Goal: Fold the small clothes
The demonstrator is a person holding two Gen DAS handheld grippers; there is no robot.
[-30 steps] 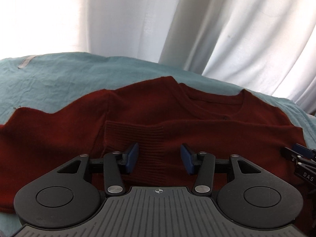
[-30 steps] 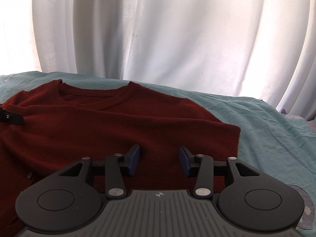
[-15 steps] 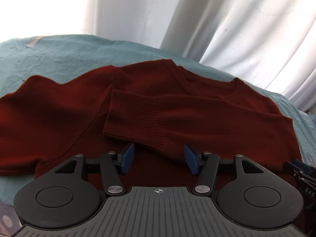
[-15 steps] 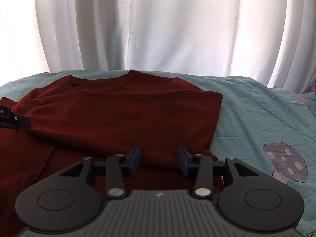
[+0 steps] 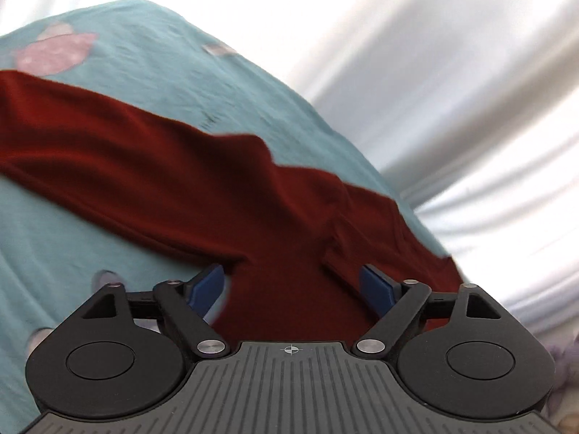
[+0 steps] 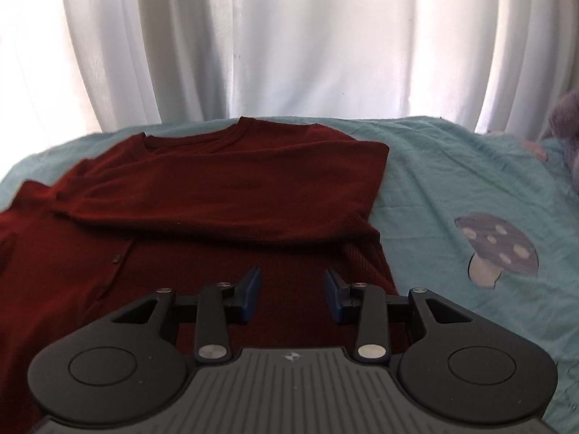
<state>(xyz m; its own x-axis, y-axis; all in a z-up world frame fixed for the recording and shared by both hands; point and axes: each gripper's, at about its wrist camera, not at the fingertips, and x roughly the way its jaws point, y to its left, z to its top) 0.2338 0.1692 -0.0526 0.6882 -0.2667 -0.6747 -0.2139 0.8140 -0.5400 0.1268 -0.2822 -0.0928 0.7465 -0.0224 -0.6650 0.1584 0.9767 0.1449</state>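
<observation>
My left tongs [image 5: 292, 287] are spread wide and their jaws are opening, with nothing pinched; the blue pads [image 5: 206, 286] stand apart over the dark red cardigan [image 5: 188, 181], whose cloth lies below and beyond the gap. From these tongs one long sleeve [image 5: 72, 144] runs away to the left across the teal bedsheet [image 5: 152, 83], and the picture is tilted and a little blurred. My right tongs [image 6: 292, 294] are narrower and their jaws are closing, yet the pads do not press on anything; the cardigan's lower body lies flat under and ahead of them. Further ahead of the right tongs a sleeve is folded across the chest, the neckline [image 6: 191, 141] beyond it, near the white curtain [image 6: 289, 43]. To the right of these tongs the sheet shows a mushroom print [image 6: 495, 249].
</observation>
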